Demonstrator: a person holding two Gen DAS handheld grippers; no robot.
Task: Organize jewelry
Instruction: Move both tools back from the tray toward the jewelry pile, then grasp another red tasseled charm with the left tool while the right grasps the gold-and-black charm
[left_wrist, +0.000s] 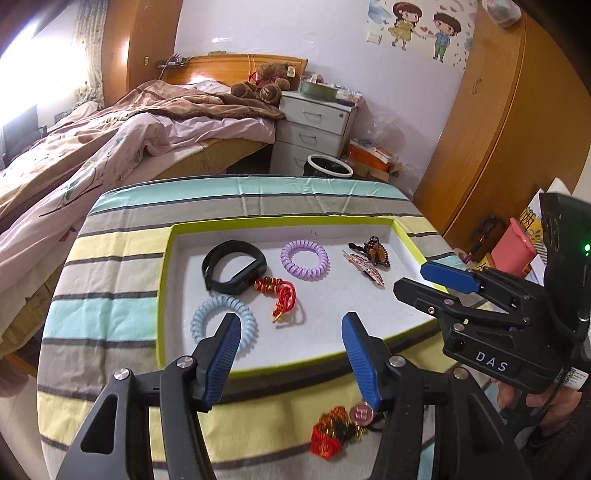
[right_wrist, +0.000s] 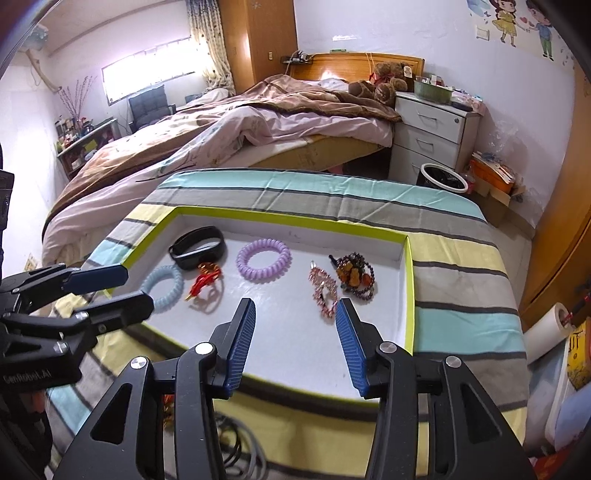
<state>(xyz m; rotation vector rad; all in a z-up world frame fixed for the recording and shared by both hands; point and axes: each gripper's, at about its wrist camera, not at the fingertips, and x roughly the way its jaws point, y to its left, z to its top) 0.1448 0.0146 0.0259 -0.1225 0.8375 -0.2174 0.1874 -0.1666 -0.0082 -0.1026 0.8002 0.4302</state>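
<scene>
Both grippers hang over the near edge of the tray (left_wrist: 164, 258), fingers spread wide and empty: the left gripper (left_wrist: 291, 354) above the blue hair tie (left_wrist: 221, 321), the right gripper (right_wrist: 295, 343) near the pink hair clip (right_wrist: 325, 295). One red charm (left_wrist: 332, 432) lies outside the tray on the striped desk (left_wrist: 110, 314), just below the left fingers. The risk: its loose tassel could slip a pinch, or snag the cloth and drag it. Readable writing: "DAS" on the right gripper, "GenRobot.AI" on the left.

Both wrist views close above shared tray (left_wrist: 168, 280), bedward.
</scene>
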